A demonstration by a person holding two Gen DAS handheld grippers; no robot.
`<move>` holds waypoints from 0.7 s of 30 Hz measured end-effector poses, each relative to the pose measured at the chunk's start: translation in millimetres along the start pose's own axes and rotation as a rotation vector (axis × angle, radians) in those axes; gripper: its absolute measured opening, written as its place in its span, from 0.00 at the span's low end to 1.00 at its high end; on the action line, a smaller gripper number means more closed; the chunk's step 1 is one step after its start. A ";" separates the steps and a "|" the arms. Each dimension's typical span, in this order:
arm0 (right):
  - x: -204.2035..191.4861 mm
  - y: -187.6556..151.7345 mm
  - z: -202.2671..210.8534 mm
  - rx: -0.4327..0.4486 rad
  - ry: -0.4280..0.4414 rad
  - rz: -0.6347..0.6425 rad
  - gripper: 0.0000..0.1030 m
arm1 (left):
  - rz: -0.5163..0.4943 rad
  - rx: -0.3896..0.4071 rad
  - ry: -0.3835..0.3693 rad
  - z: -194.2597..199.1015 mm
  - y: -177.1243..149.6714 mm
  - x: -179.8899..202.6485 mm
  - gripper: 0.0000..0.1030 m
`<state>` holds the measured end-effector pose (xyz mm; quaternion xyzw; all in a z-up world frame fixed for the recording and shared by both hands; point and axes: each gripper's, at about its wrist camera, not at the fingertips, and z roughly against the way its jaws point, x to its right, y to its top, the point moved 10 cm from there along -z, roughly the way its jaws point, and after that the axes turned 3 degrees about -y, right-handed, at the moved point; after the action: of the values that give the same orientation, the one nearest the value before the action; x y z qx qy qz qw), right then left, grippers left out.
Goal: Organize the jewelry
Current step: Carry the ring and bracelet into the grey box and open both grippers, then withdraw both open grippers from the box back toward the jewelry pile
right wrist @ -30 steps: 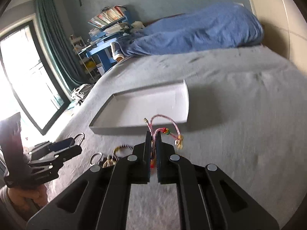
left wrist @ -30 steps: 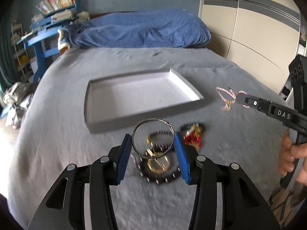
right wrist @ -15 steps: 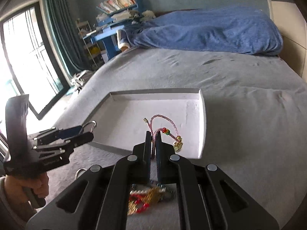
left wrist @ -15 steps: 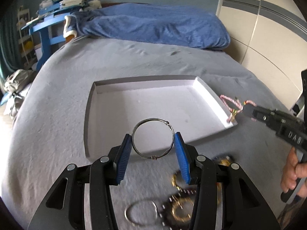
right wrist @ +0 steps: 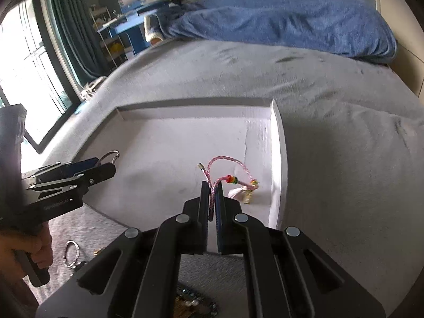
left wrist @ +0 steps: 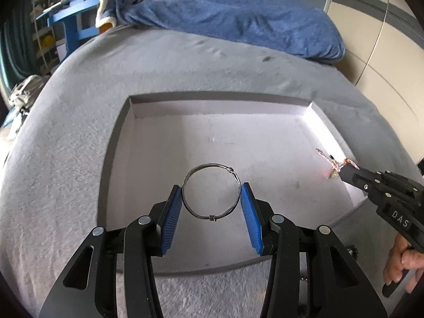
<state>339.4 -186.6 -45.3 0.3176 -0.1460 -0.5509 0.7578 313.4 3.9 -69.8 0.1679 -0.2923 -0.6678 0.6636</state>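
A thin grey wire bangle (left wrist: 211, 191) is clamped between the blue pads of my left gripper (left wrist: 212, 193), which hangs over the near part of a shallow white tray (left wrist: 312, 112) on the grey bed. My right gripper (right wrist: 212, 188) is shut on a pink braided cord bracelet (right wrist: 226, 163) with coloured beads and gold charms, held over the tray's right side near its wall (right wrist: 277, 143). In the left wrist view the right gripper (left wrist: 344, 171) enters from the right with the pink bracelet (left wrist: 327, 159). The right wrist view shows the left gripper (right wrist: 106, 163) at the left with the bangle (right wrist: 109, 156).
More jewelry lies on the grey blanket (right wrist: 344, 159) in front of the tray: a silver ring (right wrist: 71, 254) and a dark and gold heap (right wrist: 193, 306). A blue duvet (left wrist: 238, 18) lies at the bed's head. A hand (left wrist: 402, 262) grips the right handle.
Both grippers have travelled forward and down from above the loose jewelry heap to over the tray, each still holding its piece. The heap has slipped under and behind them.
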 end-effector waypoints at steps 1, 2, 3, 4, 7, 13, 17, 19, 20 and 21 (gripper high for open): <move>0.2 -2.0 -5.0 -0.013 -0.006 0.003 0.04 | -0.008 -0.007 0.003 -3.0 -1.4 2.0 0.46; 0.2 -3.6 -7.5 -0.020 -0.009 0.007 0.04 | -0.019 -0.012 0.007 -4.7 -3.8 4.0 0.46; -0.1 -4.9 -9.5 -0.027 -0.013 0.014 0.04 | -0.035 -0.018 0.015 -6.2 -5.5 6.0 0.46; -0.2 -5.7 -11.3 -0.031 -0.021 0.020 0.04 | -0.048 -0.020 0.025 -6.7 -6.6 7.4 0.46; -0.5 -6.6 -12.0 -0.042 -0.023 0.023 0.09 | -0.055 -0.015 0.034 -4.0 -5.8 7.7 0.47; -3.4 -8.7 1.5 -0.030 -0.042 0.053 0.39 | -0.049 0.026 0.036 13.3 -3.1 3.8 0.59; -5.8 -13.8 13.8 -0.026 -0.034 0.060 0.50 | -0.043 0.043 0.035 26.5 -6.6 -1.5 0.71; -8.9 -19.7 18.7 -0.032 -0.035 0.074 0.54 | -0.032 0.076 0.033 38.1 -7.1 -4.6 0.84; -9.7 -22.2 21.3 -0.031 -0.041 0.082 0.56 | -0.030 0.094 0.030 45.8 -7.8 -5.3 0.85; -10.2 -23.6 23.0 -0.029 -0.044 0.086 0.57 | -0.030 0.101 0.025 51.3 -8.9 -5.2 0.85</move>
<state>305.2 -189.0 -41.8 0.2878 -0.1679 -0.5267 0.7820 275.3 17.2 -36.4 0.2139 -0.3148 -0.6601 0.6476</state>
